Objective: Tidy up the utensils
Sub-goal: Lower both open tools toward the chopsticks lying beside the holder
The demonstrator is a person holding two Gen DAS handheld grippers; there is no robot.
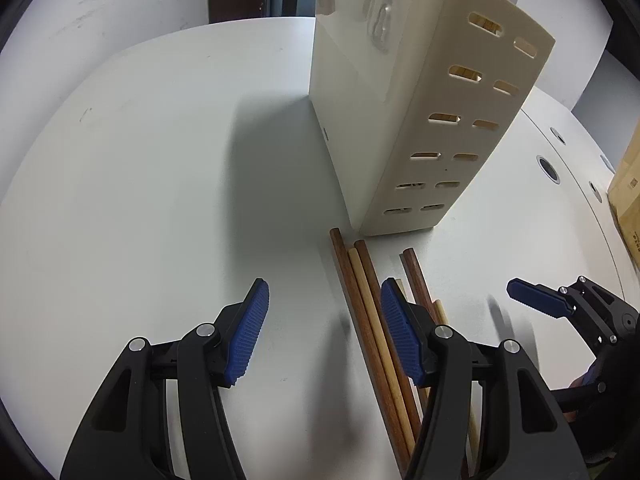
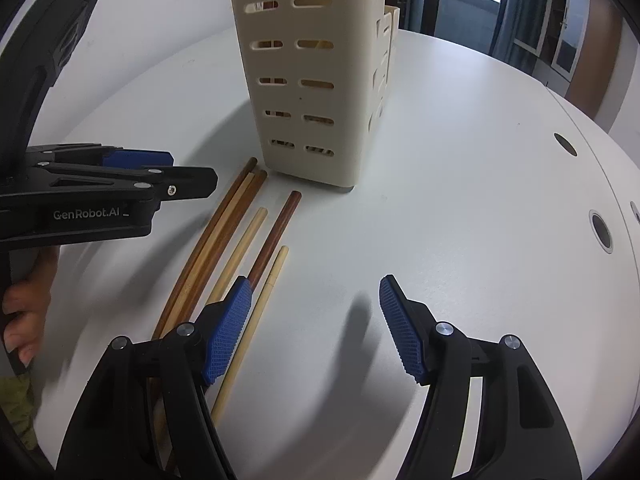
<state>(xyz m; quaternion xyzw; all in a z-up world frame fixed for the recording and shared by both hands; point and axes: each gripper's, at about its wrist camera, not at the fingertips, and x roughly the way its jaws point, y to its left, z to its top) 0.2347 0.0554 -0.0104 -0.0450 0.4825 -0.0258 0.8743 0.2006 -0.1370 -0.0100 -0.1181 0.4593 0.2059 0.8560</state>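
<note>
Left gripper: jaws held apart, nothing clamped; bare table is seen between the blue ribbed pads. Its right-hand pad sits over the chopsticks, with no squeeze visible. Whether that pad touches them cannot be told.

Right gripper: jaws likewise spread, empty; only white tabletop is seen in the gap. Its left-hand pad overlaps the dark chopstick and the pale chopstick in view, nothing gripped.

Each gripper is seen from the other's camera: the right one at the lower right edge of the left view, the left one at the left edge of the right view, held by a hand.

The chopsticks are laid flat on the white table as a loose bundle of dark brown and light wooden sticks, roughly parallel, ends pointed toward the holder. Three lie tight together; the others are spread slightly apart.

The cream utensil holder stands upright just beyond the stick ends, with slotted side walls. Wooden pieces are visible through the slots.

A cardboard box is seen at the table's right edge in the left view.
</note>
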